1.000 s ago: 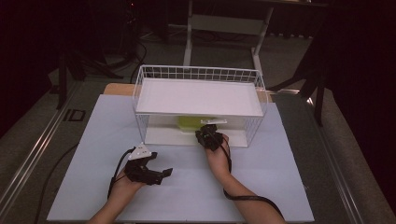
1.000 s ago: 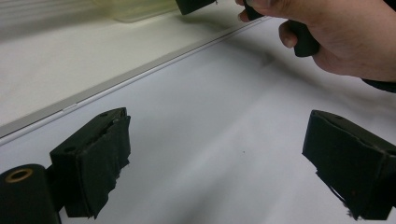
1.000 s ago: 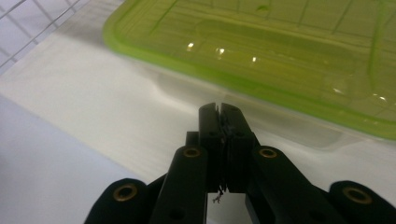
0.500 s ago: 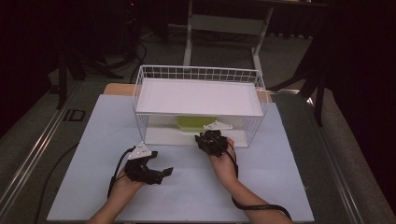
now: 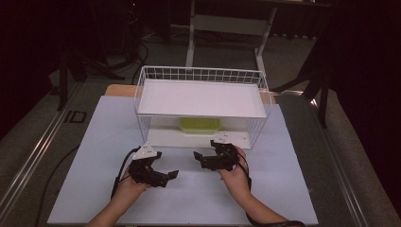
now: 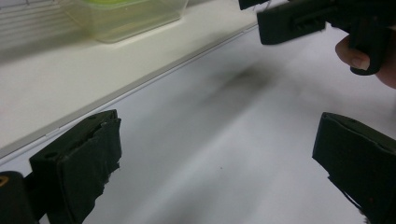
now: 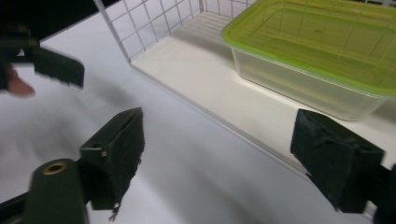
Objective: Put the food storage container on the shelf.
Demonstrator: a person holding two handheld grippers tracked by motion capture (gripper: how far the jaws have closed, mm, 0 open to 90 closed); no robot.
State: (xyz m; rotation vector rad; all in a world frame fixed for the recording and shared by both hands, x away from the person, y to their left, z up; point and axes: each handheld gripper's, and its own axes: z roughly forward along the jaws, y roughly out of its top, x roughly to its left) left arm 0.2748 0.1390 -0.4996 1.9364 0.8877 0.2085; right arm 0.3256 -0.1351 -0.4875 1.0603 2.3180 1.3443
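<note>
Container of clear plastic with a lime-green lid [image 7: 322, 51], rectangular, lid on: stands on the lower white shelf [image 7: 210, 79] of a white wire-mesh rack [image 5: 201, 75], under the rack's flat white upper shelf [image 5: 201, 98]; seen in the high view as a green patch [image 5: 200, 125] at the middle of the lower level, set back from the front edge.

Right gripper [image 5: 204, 158], black, two-jaw: in front of the rack, just off the lower shelf's front edge, well short of the container. Jaws have just been opening and stand spread wide, nothing between them; pads [image 7: 119, 154] tape-wrapped and frayed at the edges.

Left gripper [image 5: 166, 176], black, with grey three-cornered plate on top: beside the right gripper over the sheet, apart from it. Jaws spread wide, nothing between them.

Sheet, pale blue-white [image 5: 189, 198]: covers the table under the rack and both hands.

Cables, black: one trails from each gripper towards the table's near edge.
</note>
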